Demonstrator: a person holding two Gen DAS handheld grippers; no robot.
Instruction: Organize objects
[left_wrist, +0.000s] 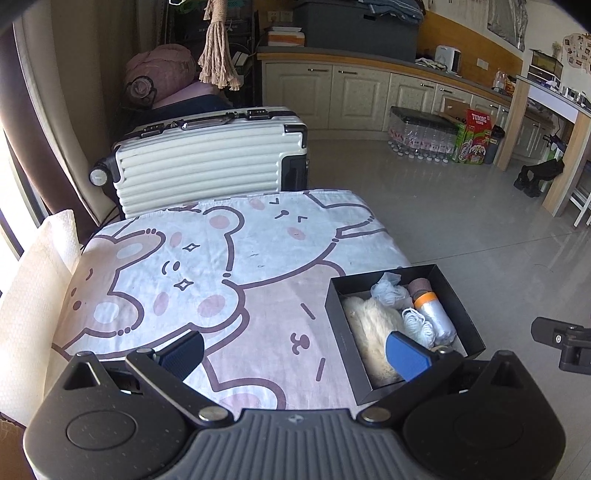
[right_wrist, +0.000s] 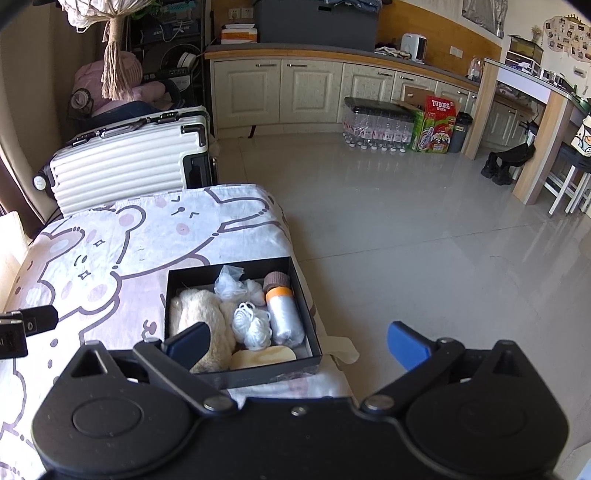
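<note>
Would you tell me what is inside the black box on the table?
The black box holds a cream fluffy item, white cord, a silver roll, white mesh and a pale yellow piece. Whatever lies beneath them is hidden.

Both hand-held grippers (left_wrist: 295, 352) (right_wrist: 297, 341) wide open

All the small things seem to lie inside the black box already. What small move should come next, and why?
Probably draw both tools back a little and leave the box alone. The black box on the cartoon cloth already holds the fluffy toy, the white string and the orange-capped bottle. Both the right tool and the left tool are open and empty.
</note>
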